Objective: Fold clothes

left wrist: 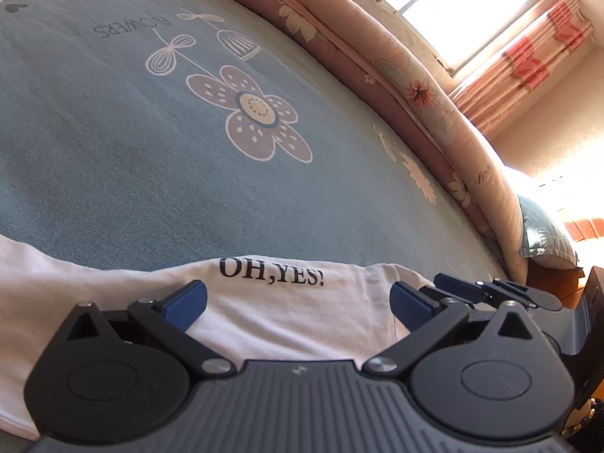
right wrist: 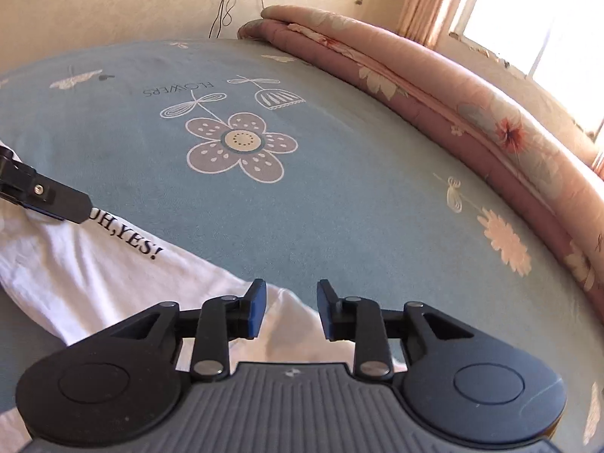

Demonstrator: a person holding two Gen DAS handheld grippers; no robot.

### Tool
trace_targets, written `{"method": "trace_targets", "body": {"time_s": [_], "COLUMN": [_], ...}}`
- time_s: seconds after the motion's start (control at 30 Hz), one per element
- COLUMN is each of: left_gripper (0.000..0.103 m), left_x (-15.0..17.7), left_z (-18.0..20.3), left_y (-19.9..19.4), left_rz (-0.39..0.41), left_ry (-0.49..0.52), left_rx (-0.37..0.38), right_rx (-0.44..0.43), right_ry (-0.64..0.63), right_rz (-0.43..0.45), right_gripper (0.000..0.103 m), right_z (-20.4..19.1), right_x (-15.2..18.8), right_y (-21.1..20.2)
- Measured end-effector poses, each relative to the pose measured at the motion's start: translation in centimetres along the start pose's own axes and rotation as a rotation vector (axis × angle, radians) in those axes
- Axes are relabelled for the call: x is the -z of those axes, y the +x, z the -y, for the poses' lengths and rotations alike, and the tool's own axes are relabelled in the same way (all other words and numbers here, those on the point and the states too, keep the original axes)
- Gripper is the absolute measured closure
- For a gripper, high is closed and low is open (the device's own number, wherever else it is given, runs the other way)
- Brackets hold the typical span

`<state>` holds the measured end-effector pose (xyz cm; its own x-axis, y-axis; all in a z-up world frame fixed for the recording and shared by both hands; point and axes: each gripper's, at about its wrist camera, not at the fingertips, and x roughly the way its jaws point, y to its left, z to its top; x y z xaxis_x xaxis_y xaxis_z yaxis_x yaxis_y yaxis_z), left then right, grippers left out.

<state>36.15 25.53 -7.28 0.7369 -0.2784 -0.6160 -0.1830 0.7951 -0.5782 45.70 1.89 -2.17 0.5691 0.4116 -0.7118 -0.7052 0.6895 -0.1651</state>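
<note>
I see the white T-shirt [left wrist: 287, 317] lying flat on the blue bedsheet [left wrist: 151, 173], its long axis running left to right along the near edge, "OH,YES!" print upright toward me. My left gripper [left wrist: 298, 302] hangs spread wide over it. My right gripper [right wrist: 291, 309] is parted over the shirt's end. Only the right wrist view shows the wall cables [right wrist: 225, 7].

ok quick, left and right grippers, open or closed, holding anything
Left gripper: open wide over the white t-shirt, holding nothing.
Right gripper: open at the t-shirt's edge, holding nothing.
</note>
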Motion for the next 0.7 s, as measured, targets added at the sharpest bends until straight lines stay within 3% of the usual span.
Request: {"method": "trace_targets", "body": {"time_s": [0.07, 0.17, 0.27, 0.4, 0.57, 0.7], "left_gripper": [0.001, 0.001, 0.001, 0.001, 0.001, 0.001], "left_x": [0.2, 0.5, 0.6, 0.4, 0.2, 0.4], "left_z": [0.7, 1.4, 1.1, 1.2, 1.4, 1.5], "left_y": [0.1, 0.5, 0.9, 0.3, -0.5, -0.2], "left_rz": [-0.017, -0.033, -0.028, -0.010, 0.011, 0.002], "left_ry": [0.030, 0.065, 0.054, 0.046, 0.035, 0.037], "left_rx": [0.002, -0.014, -0.100, -0.053, 0.005, 0.017], "right_rx": [-0.051, -0.056, -0.049, -0.029, -0.022, 0.027], "right_ry": [0.071, 0.116, 0.170, 0.230, 0.325, 0.357], "right_rz": [-0.032, -0.062, -0.010, 0.023, 0.113, 0.062], "right_gripper": [0.066, 0.066, 0.057, 0.051, 0.048, 0.041], "right_z": [-0.1, -0.9, -1.0, -0.1, 3.1, 4.9], "right_x": [1.4, 2.7, 2.2, 0.2, -0.1, 2.6], "right_y": [0.3, 2.7, 4.7, 7.0, 2.1, -1.3]}}
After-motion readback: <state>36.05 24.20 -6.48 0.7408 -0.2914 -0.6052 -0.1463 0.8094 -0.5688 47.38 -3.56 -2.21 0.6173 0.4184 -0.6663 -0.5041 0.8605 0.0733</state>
